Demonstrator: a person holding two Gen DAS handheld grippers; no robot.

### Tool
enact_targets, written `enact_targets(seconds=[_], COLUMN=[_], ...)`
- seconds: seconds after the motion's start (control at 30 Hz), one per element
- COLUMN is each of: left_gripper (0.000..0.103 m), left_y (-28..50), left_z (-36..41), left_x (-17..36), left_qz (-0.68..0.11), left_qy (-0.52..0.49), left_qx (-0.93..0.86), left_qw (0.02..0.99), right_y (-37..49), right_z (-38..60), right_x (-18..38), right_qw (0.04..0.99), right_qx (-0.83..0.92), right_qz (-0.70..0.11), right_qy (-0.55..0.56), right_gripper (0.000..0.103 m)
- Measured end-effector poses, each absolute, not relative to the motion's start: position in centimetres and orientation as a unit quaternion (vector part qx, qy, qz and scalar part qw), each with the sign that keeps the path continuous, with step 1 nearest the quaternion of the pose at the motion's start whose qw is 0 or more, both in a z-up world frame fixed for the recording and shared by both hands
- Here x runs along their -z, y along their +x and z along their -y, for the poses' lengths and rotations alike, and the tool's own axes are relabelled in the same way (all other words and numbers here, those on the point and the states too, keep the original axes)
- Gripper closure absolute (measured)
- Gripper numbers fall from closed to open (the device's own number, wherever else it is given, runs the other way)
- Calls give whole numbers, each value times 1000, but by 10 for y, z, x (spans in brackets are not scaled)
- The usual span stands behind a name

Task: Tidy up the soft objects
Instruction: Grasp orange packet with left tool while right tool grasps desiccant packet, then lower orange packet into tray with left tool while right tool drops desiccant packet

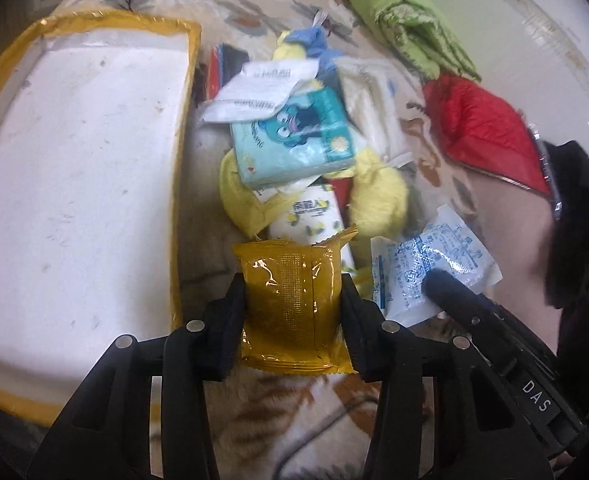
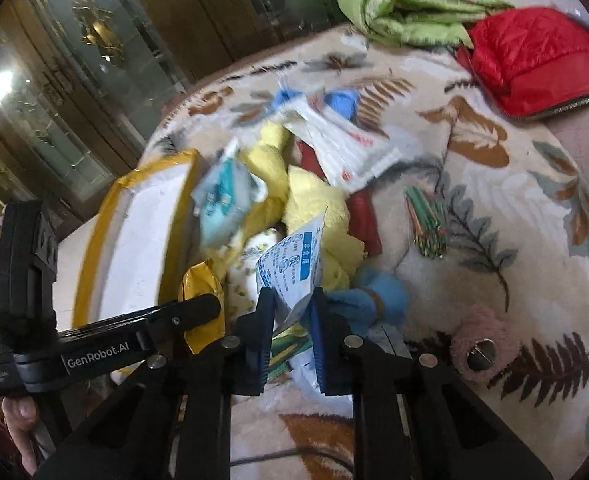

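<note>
The right gripper is pinching a white-and-blue printed sachet between its fingers, above a leaf-patterned blanket. The left gripper is gripping a yellow packet beside it.

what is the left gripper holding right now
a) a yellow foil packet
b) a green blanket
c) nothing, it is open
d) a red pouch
a: in the left wrist view the left gripper has its two fingers pressed against the sides of the yellow foil packet, while the red pouch and the green blanket lie apart, farther off on the patterned blanket.
</note>
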State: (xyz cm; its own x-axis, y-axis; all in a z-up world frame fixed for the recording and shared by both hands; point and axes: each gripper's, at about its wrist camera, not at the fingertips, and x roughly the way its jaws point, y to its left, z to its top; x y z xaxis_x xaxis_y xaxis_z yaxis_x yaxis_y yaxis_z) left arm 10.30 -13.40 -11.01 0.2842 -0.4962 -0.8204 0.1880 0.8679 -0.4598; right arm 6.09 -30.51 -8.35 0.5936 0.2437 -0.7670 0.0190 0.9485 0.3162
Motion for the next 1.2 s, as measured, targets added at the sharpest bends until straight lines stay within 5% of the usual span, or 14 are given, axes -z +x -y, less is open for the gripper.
enact_targets(seconds=[0.43,0.73,0.9,0.97,1.0,1.07,1.2], left_gripper=[59,59,59,59,59,59,59], left_y=[46,33,38,41,42,46,50], left_z=[54,5,0,-4,-4,-4,-3], left_x=[29,20,39,50,55,64,75], left_qz=[-484,-473,-486,-493,-495,-504,-511], left_qy=[-164,-189,-200,-207,-211,-213,-214], left_qx=[162,122,119,119,120,119,122], left_qw=[844,852,842,837,834,829,824], right_y=[23,18,27,31,34,41,51], right_z=[257,218,220,225,226,225,220], right_x=[19,5,32,54,64,85,121], right_qw=[905,901,889,880,872,864,848], right_qx=[-135,-183,-226,-208,-205,-196,-178], right_qz=[-388,-382,-381,-412,-429,-452,-490], right_qy=[112,96,116,113,114,105,100], right_gripper=[87,98,95,61,22,18,30])
